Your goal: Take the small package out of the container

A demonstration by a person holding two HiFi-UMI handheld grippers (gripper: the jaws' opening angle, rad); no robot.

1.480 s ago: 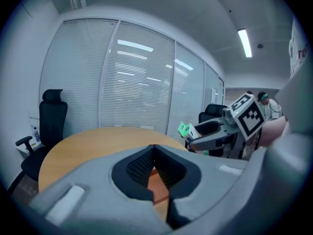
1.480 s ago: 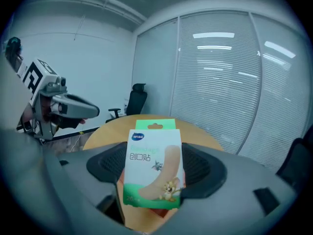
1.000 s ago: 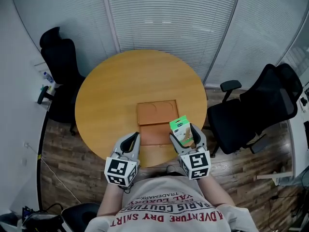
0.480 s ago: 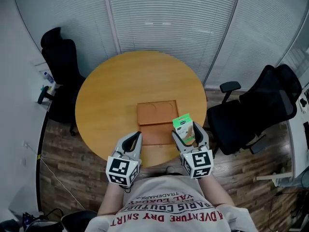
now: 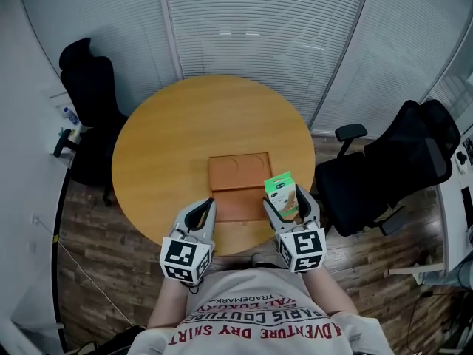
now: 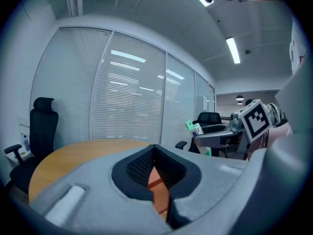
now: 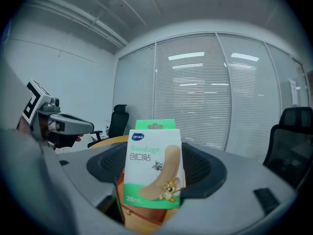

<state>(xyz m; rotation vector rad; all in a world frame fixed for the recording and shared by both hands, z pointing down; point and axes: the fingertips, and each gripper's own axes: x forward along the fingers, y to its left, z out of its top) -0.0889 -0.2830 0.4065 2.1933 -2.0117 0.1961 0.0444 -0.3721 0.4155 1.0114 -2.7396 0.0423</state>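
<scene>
A flat orange container (image 5: pixel 238 174) lies open on the round wooden table (image 5: pixel 177 139), near its front edge. My right gripper (image 5: pixel 285 200) is shut on a small green-and-white bandage package (image 5: pixel 280 191) and holds it upright above the container's right edge. In the right gripper view the package (image 7: pixel 152 165) fills the middle, between the jaws of the right gripper (image 7: pixel 156 153). My left gripper (image 5: pixel 201 213) hovers at the container's front left corner, shut with nothing in it. Through the left gripper (image 6: pixel 155 148) a strip of the orange container (image 6: pixel 159 195) shows.
One black office chair (image 5: pixel 92 95) stands left of the table and another (image 5: pixel 403 161) to the right. Glass walls with white blinds (image 5: pixel 259 28) curve behind the table. Wooden floor (image 5: pixel 111 272) surrounds it. The person's printed shirt (image 5: pixel 255 316) fills the bottom edge.
My right gripper has drifted slightly to the right with the package in it. The left gripper has stayed where it was.
</scene>
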